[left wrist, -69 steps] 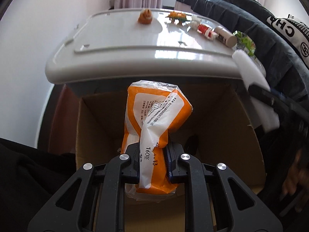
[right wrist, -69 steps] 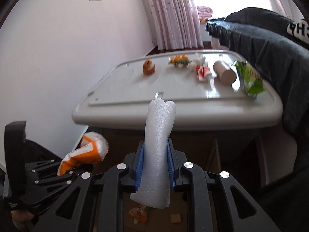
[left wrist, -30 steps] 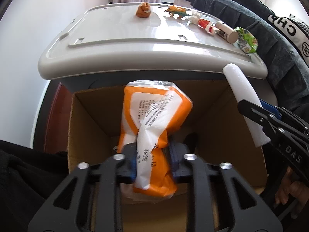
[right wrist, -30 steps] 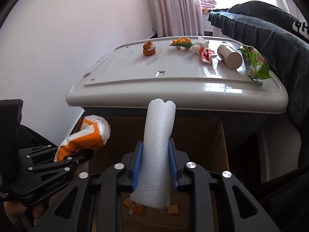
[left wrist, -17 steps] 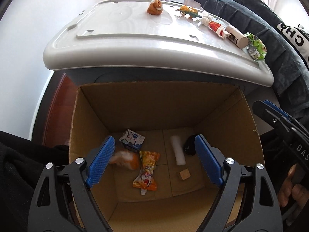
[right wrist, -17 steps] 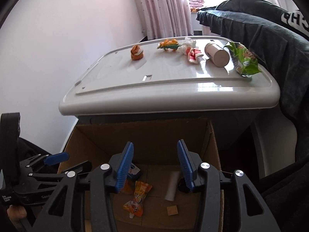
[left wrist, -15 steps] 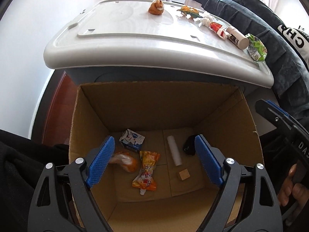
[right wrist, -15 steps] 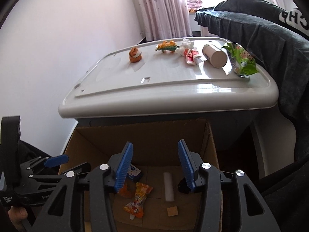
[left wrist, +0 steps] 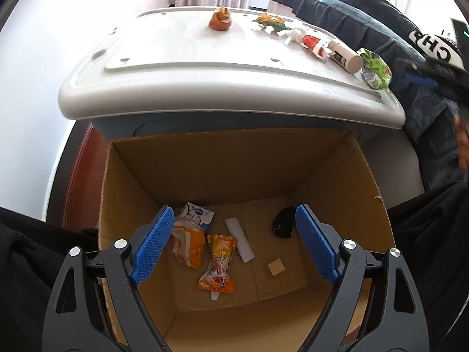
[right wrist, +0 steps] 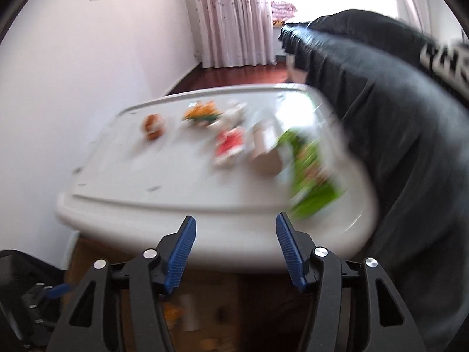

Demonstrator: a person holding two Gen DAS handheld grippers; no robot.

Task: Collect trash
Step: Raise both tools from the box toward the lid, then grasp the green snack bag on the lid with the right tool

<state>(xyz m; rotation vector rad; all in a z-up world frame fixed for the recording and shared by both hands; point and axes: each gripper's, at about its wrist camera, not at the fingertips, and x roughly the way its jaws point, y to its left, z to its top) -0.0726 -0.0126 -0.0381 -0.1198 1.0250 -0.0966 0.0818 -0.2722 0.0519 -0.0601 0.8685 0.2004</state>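
Trash lies in the cardboard box (left wrist: 363, 182), seen only from my left wrist: orange packet (left wrist: 187, 242), foam stick (left wrist: 239, 243). My right view, blurred, shows desk (right wrist: 146, 176) litter. My left gripper (left wrist: 231, 246) hangs spread above the box; my right gripper (right wrist: 234, 252) is spread, empty.

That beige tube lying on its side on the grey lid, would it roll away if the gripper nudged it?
Probably: the tube is round and lies sideways on the smooth, glossy lid. The green wrapper beside it might stop it. It looks hollow, so likely light.
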